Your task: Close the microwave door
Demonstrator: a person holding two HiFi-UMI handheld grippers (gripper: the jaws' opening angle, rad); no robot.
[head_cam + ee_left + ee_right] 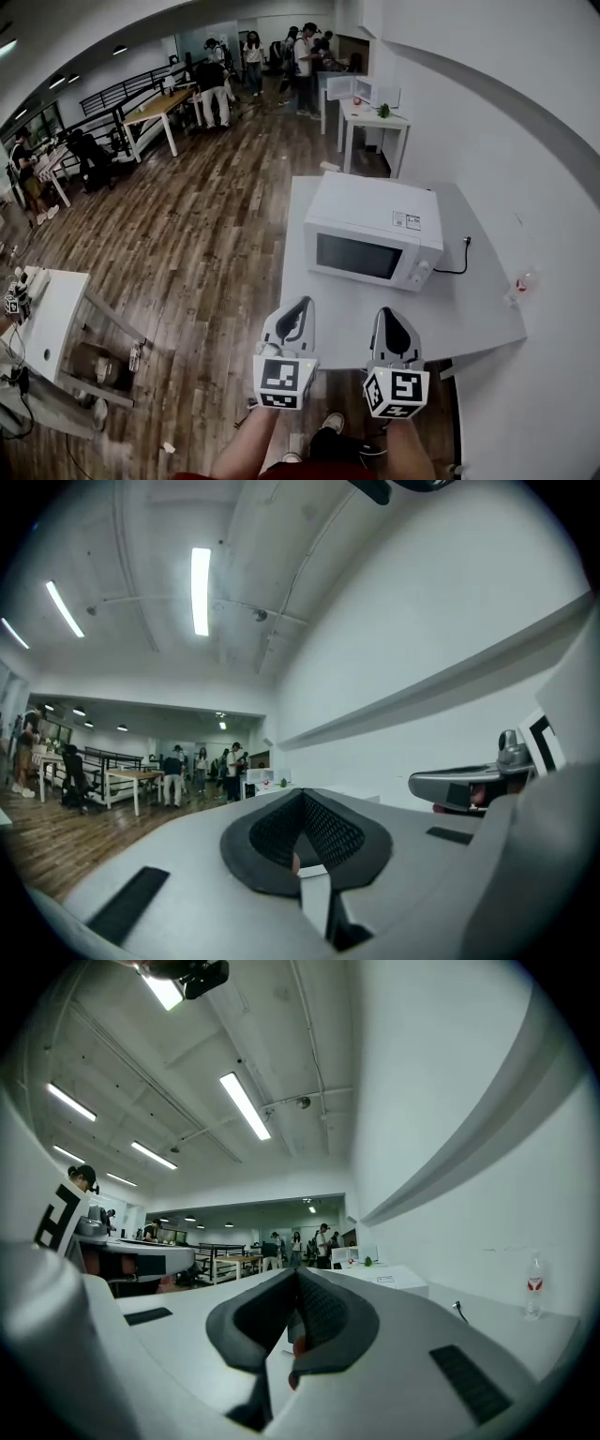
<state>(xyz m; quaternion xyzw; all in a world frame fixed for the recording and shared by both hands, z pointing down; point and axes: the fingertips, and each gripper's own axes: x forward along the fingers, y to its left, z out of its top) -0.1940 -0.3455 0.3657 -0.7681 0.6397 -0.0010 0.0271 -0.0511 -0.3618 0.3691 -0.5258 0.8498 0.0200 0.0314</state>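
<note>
A white desk (469,319) stands against the wall (525,141) on a wood-plank floor (206,244), carrying a black cable (457,267) and, near its right edge, a small red-labelled bottle (521,284); beyond it are a second white desk (370,119), a wood-topped table (155,105) and several standing people (302,56).

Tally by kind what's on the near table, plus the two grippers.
Microwave: 1
Bottle: 1
Cable: 1
Grippers: 2, left gripper and right gripper
Total: 5
</note>
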